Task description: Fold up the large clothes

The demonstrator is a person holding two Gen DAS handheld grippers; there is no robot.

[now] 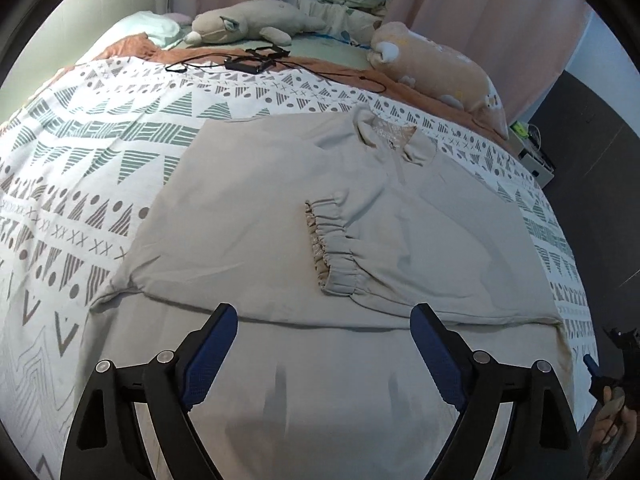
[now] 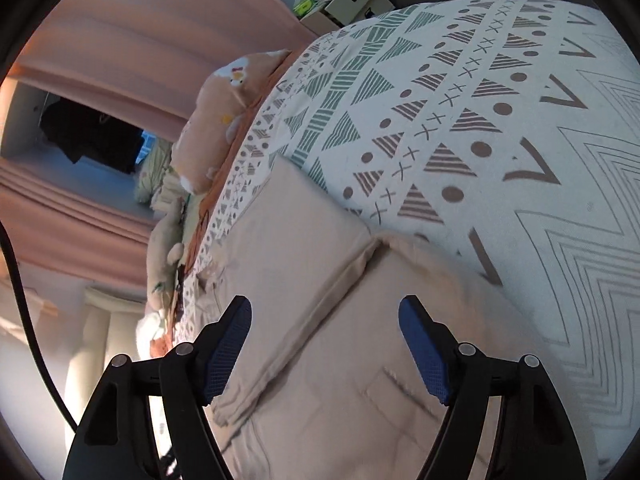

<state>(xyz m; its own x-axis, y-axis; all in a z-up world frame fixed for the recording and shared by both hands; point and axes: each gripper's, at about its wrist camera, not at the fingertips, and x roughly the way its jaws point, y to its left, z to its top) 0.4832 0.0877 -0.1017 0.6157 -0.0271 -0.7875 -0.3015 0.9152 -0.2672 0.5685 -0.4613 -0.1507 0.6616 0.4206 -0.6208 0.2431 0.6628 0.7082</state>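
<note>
No readable text, label, brand or number shows in either wrist view.

One beige garment (image 1: 280, 208) lies spread on the one bed (image 1: 80, 168), showing one collar (image 1: 394, 138) and one gathered elastic cuff (image 1: 328, 240). Two grippers are in play: the left gripper (image 1: 324, 322) and the right gripper (image 2: 325, 312), each with two blue-padded fingers (image 1: 212, 356), four in all. Two plush toys lie at the head of the bed: one grey plush toy (image 1: 248, 24) and one peach plush toy (image 1: 436, 68). One black device (image 1: 256, 60) with its cable sits by them, one pale pillow (image 1: 156, 28), and one small bedside cabinet (image 2: 352, 0)
</note>
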